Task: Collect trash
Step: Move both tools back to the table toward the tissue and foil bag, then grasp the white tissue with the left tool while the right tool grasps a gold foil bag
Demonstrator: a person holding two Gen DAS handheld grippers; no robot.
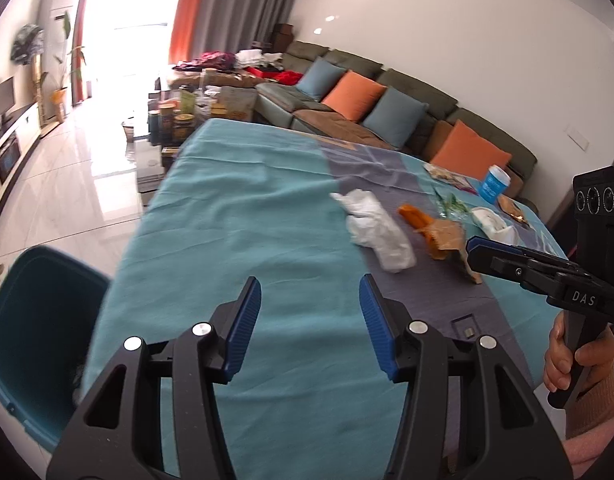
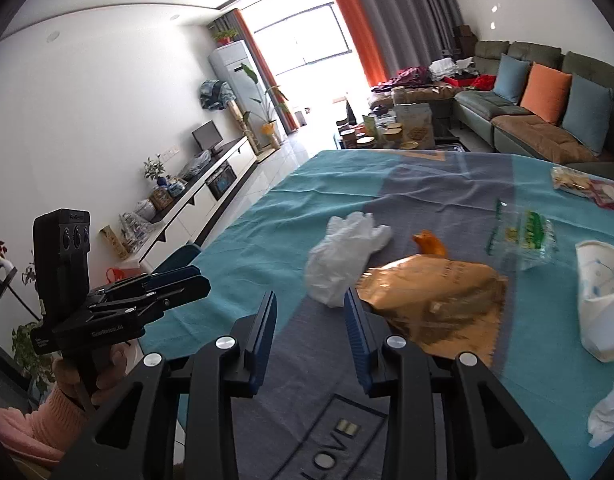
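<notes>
Trash lies on a table with a teal and grey cloth (image 1: 247, 200). A crumpled white plastic glove (image 1: 377, 226) (image 2: 341, 254) lies mid-table. Beside it are an orange peel (image 1: 415, 216) (image 2: 429, 242), a golden-brown wrapper (image 1: 447, 238) (image 2: 435, 294), a clear green-printed bag (image 2: 521, 236), a white mask (image 2: 601, 300) and a white tissue (image 2: 611, 412). My left gripper (image 1: 310, 286) is open and empty above the teal cloth, short of the glove. My right gripper (image 2: 310, 300) is open and empty, just short of the glove and wrapper.
A teal bin (image 1: 31, 332) stands on the floor left of the table. A blue cup (image 1: 495, 184) and snack packets (image 2: 571, 180) sit at the far right of the table. A sofa with cushions (image 1: 367, 96) lies behind, and a cluttered coffee table (image 1: 187, 116).
</notes>
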